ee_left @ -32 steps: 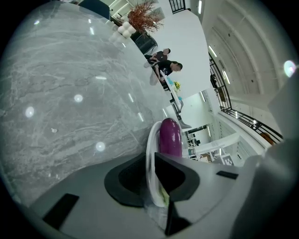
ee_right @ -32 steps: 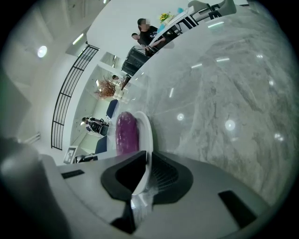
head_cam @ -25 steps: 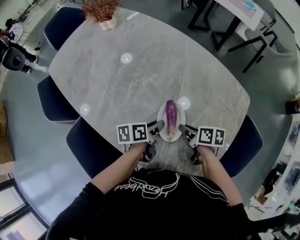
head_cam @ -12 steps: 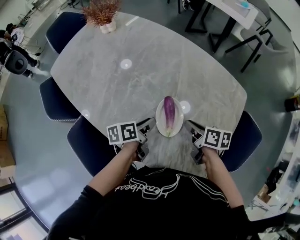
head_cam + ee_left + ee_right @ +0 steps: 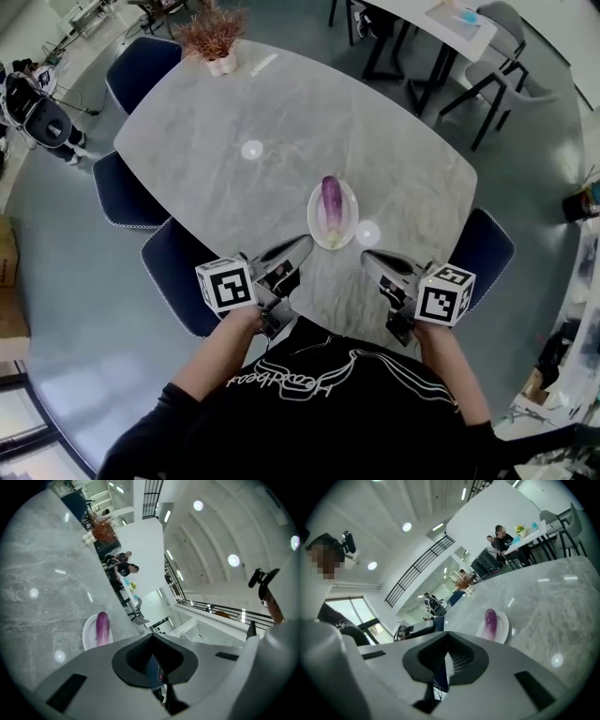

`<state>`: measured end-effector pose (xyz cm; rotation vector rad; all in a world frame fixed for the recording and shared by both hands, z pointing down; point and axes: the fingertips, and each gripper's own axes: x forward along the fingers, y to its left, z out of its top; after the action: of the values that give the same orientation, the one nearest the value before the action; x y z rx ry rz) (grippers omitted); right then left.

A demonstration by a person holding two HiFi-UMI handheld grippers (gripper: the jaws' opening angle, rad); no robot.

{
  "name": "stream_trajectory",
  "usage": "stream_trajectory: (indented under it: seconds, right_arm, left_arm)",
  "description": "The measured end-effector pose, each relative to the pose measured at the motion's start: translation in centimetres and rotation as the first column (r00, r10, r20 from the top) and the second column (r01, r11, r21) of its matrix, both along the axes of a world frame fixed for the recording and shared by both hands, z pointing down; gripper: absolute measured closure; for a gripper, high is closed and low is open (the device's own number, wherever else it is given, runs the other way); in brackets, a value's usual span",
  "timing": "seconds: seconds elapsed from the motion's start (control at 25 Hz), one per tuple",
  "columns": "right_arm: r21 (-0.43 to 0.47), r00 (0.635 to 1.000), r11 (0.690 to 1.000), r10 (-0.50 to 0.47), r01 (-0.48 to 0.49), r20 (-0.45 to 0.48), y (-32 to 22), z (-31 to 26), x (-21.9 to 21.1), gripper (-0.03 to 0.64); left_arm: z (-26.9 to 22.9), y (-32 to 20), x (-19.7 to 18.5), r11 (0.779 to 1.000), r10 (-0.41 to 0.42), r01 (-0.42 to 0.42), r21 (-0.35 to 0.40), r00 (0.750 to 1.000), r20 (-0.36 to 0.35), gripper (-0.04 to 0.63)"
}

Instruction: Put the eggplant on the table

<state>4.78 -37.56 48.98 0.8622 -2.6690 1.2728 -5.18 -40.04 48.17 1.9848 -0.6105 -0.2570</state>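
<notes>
Jaws on my left gripper (image 5: 302, 244) are sitting pressed together, having just snapped closed with nothing between them. Those on my right gripper (image 5: 367, 255) are also meeting tip to tip and gripping nothing.

Compared with a second ago, I'm seeing both grippers lifted away from the plate (image 5: 349, 223). Back then they were flanking it low on either side. Now they are hovering over the near edge of the worktop (image 5: 281, 141), apart from the plate. The eggplant (image 5: 330, 199) hasn't shifted: it is still lying lengthwise on that white plate, close to the near edge and pointing toward the far one.

I'm looking down on a grey marbled worktop with rounded corners, and ceiling lights are reflecting on it as pale spots. A potted plant (image 5: 214, 37) is standing at its far left corner. Navy chairs (image 5: 178, 277) are tucked in around the edges, and a shiny grey floor (image 5: 66, 281) is spreading beyond them.
</notes>
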Motion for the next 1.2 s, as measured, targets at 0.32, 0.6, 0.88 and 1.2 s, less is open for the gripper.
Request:
stream_trajectory:
  seconds: [0.32,0.6,0.88,1.2]
  right_arm:
    - [0.244,0.990,0.959,-0.139,0.142,-0.028,8.3,-7.9,-0.6,0.609]
    - [0.398,0.989,0.905,-0.141,0.150,-0.052,14.1,-12.9,2.2,0.609]
    - [0.485,0.987,0.860,-0.117,0.155,-0.108,18.9,-14.7,4.4,0.611]
    - [0.529,0.984,0.830,-0.143,0.178,-0.106,23.5,-15.0,4.3,0.609]
  left_arm:
    - [-8.4,9.2,2.8,0.900,0.135,-0.221,0.377,0.961,0.242,0.587]
    - [-14.8,17.2,5.7,0.757,0.163,-0.341,0.557,0.925,0.345,0.588]
    - [-16.7,21.7,6.9,0.733,0.087,-0.319,0.601,0.920,0.381,0.588]
    - [-16.3,26.2,8.2,0.695,0.066,-0.363,0.621,0.892,0.447,0.586]
